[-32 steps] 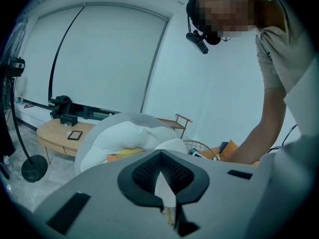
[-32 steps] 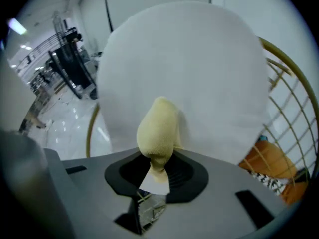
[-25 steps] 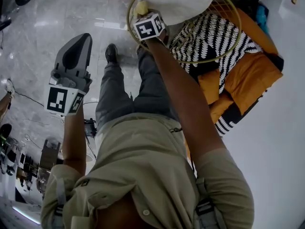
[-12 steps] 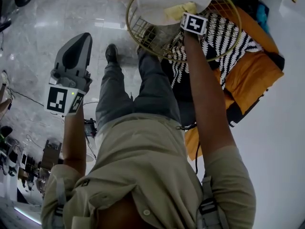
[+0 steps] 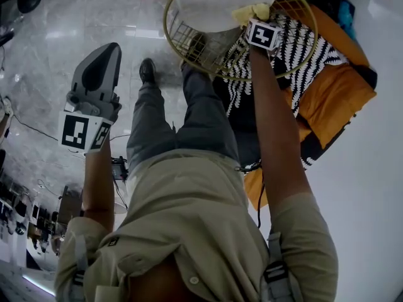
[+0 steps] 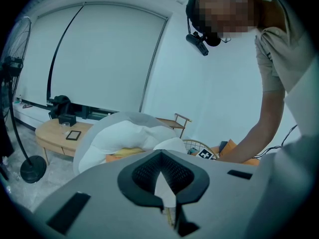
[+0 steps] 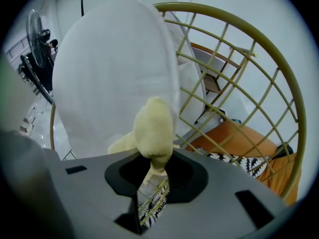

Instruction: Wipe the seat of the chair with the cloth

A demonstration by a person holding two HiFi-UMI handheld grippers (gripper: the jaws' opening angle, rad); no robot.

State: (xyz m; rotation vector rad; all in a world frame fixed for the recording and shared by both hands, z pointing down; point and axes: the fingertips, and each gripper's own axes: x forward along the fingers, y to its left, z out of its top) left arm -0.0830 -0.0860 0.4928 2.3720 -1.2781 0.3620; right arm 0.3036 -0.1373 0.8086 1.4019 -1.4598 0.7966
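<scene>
Right gripper [image 7: 155,173] clamps cloth [image 7: 152,128] — cushion [image 7: 109,68] hides most of chair [image 7: 279,78]; left gripper [image 6: 161,156] closed, empty.

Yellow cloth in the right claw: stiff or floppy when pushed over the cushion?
Probably floppy: the cloth bunches into a soft lump past the right claw. Likely light, with a fuzzy surface that should drag, not slip, on the white cushion.

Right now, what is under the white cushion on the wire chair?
The gold wire chair holds the white cushion. A black-and-white patterned fabric and an orange cushion show through and past its wires. The seat part directly beneath the cushion is covered, so nothing there can be seen.
</scene>
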